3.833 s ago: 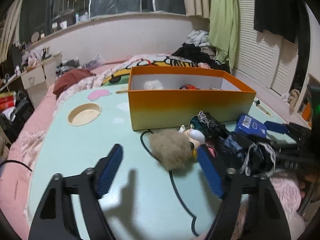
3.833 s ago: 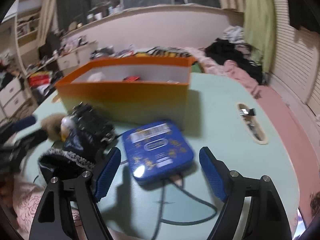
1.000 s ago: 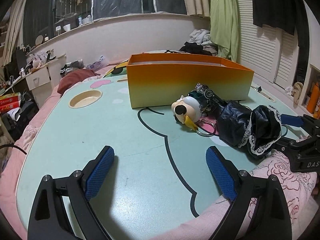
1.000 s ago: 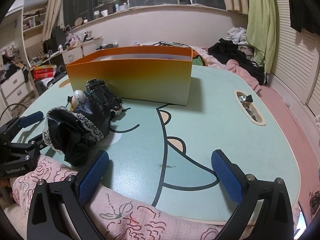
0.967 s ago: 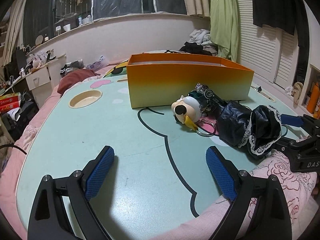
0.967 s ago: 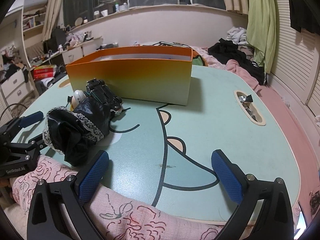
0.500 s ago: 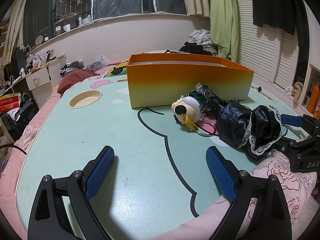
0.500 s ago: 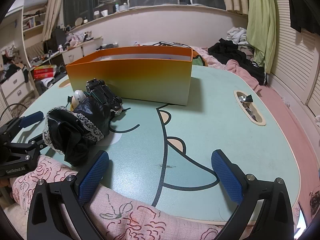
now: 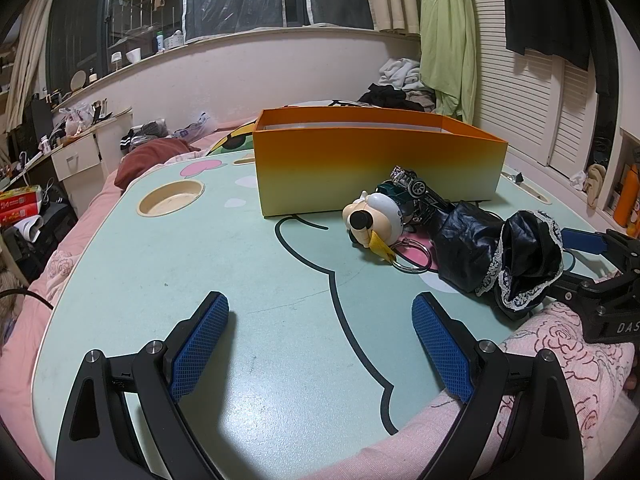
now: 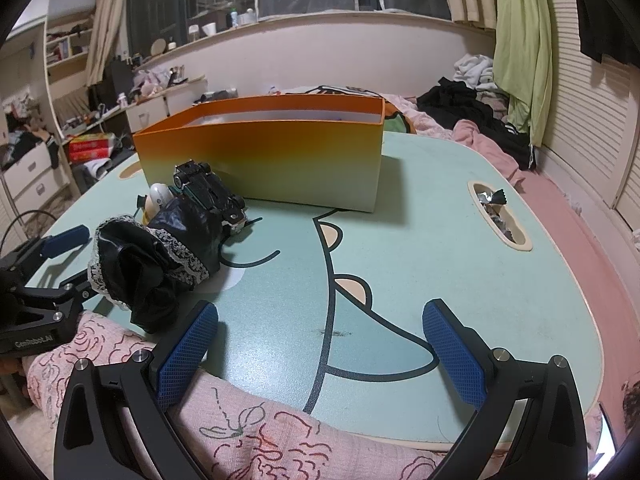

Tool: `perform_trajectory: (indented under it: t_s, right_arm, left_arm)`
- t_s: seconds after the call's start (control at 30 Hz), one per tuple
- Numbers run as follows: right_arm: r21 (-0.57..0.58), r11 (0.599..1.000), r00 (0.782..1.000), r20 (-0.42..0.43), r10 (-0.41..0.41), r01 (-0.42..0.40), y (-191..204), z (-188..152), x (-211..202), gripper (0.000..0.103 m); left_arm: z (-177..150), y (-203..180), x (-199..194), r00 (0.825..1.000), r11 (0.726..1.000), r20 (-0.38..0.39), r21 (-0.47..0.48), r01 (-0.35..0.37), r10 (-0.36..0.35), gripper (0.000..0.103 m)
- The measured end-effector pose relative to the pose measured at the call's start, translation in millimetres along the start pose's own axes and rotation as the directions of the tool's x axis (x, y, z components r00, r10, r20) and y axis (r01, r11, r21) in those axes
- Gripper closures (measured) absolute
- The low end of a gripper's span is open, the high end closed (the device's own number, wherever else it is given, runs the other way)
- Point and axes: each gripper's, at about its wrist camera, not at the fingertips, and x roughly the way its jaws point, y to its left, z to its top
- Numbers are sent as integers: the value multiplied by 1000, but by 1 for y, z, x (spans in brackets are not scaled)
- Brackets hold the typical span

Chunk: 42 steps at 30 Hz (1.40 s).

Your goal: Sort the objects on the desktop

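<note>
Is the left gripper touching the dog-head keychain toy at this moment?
Apart. The left wrist view shows the open left gripper with bare table between its fingertips and the dog-head keychain toy.

- Tall orange cardboard box (image 9: pixel 376 160): near wall hides its contents in both views.
- Dark green toy car (image 10: pixel 208 194): partly covered by black lace-trimmed fabric bundle (image 10: pixel 160 256).
- Right gripper (image 9: pixel 600 264): cut off by left view's edge.

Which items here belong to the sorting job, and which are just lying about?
Job: orange box; toy car; round dog-face toy with key ring; black lace-trimmed cloth.

Lying about: foil scraps in the table slot; clothes pile; green garment.
</note>
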Motion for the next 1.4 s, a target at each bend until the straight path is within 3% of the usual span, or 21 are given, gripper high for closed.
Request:
perform_trajectory:
  t_s: [0.1, 0.17, 0.3, 0.4, 0.5, 0.53, 0.57, 0.6, 0.67, 0.83, 0.9, 0.97, 1.03, 1.1, 1.2, 1.33, 1.4]
  right_arm:
    - [24, 998, 997, 34, 64, -65, -5, 0, -5, 7]
    - [35, 992, 990, 76, 118, -121, -7, 0, -13, 22]
    - [-67, 978, 965, 163, 207, -198, 20, 13, -34, 23]
    - [-138, 963, 960, 128, 250, -232, 49, 31, -30, 23]
    - [-128, 945, 953, 16, 304, -299, 63, 44, -3, 23]
    - [-116, 941, 948, -34, 315, -317, 63, 45, 8, 28]
    - [-102, 939, 944, -63, 323, -328, 62, 46, 14, 45]
    - [-72, 936, 937, -79, 340, -345, 58, 44, 19, 50]
    - [-60, 929, 931, -41, 363, -365, 51, 38, 12, 63]
    - [-28, 929, 926, 72, 371, -370, 28, 17, -12, 76]
    - [37, 934, 927, 146, 346, -354, 8, 14, -22, 77]
    - [88, 953, 942, 199, 269, -291, -8, 16, -32, 77]
    - [61, 991, 975, 199, 104, -118, -12, 19, -33, 77]
    - [-23, 999, 991, 127, -35, 39, -4, 17, -16, 76]
    - [-40, 996, 987, 144, -68, 75, 1, 13, -14, 76]
    - [-57, 995, 986, 146, -76, 85, 6, 13, -13, 73]
    - [-49, 996, 987, 143, -67, 74, 6, 15, -11, 73]
  left_arm:
    - [0, 0, 0, 1000, 1000, 0, -1, 1, -1, 10]
    - [0, 0, -1, 1000, 1000, 0, 0, 0, 0, 10]
    - [0, 0, -1, 1000, 1000, 0, 0, 0, 0, 10]
    - [0, 0, -1, 1000, 1000, 1, 0, 1, -1, 10]
    - [0, 0, -2, 1000, 1000, 1, 0, 0, 0, 10]
    - [0, 0, -2, 1000, 1000, 1, 0, 0, 0, 10]
    - [0, 0, -2, 1000, 1000, 1, 0, 1, -1, 10]
    - [0, 0, -2, 1000, 1000, 1, 1, 0, 0, 10]
    - [0, 0, -2, 1000, 1000, 1, 1, 0, 0, 10]
    - [-1, 1, -3, 1000, 1000, 1, 0, 1, -1, 10]
    - [-1, 1, -3, 1000, 1000, 1, 0, 1, -1, 10]
    - [-1, 1, -3, 1000, 1000, 1, -1, 1, -1, 10]
    - [-1, 1, -3, 1000, 1000, 0, 1, 0, 0, 10]
    - [0, -1, -4, 1000, 1000, -4, -2, 8, -8, 10]
    - [7, -1, -10, 999, 999, 6, -3, 44, -44, 13]
    - [33, -11, -16, 997, 998, 43, 26, 58, -59, 28]
    - [49, -18, -3, 999, 997, -1, 51, 50, -50, 36]
